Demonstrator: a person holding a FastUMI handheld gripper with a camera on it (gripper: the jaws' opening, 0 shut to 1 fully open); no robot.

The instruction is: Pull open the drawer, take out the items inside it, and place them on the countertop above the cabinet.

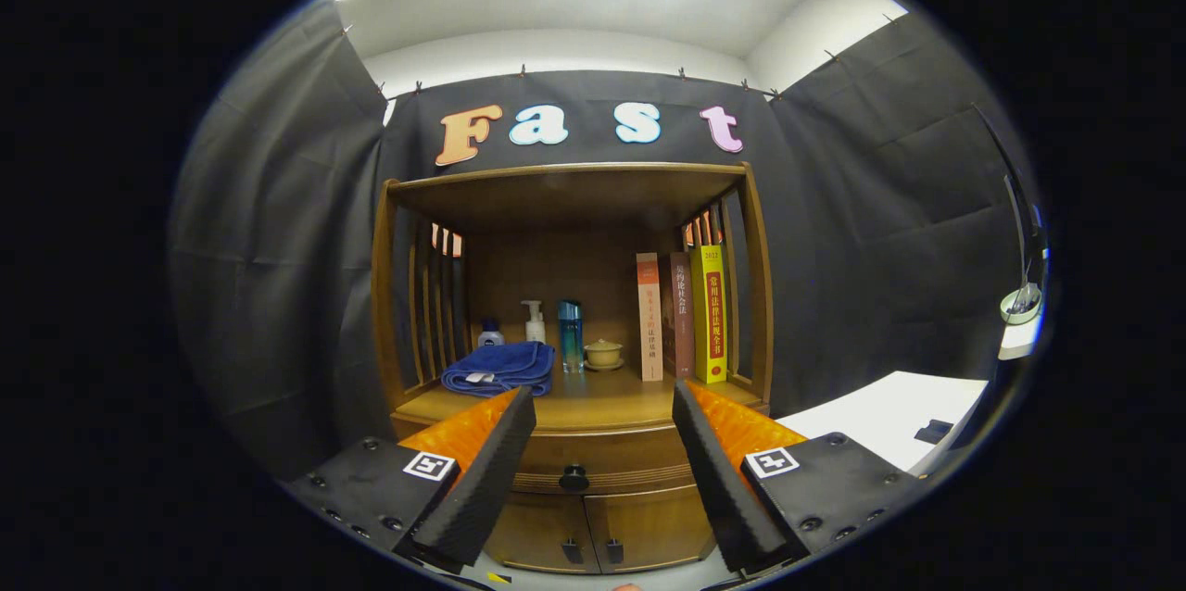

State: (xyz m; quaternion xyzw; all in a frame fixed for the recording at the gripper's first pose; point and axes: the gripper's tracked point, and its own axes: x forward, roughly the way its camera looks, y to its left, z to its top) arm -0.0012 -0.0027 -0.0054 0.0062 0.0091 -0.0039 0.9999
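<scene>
the tool is spread wide, empty, with the closed drawer's knob ahead between its fingers.

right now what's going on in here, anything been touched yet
A hand-held tool is open and aimed at a wooden cabinet, holding nothing. The drawer is closed, and its dark knob sits between and just beyond the fingers. On the countertop above stand a folded blue towel, some bottles, a small lidded cup and upright books. The pull has not started.
</scene>
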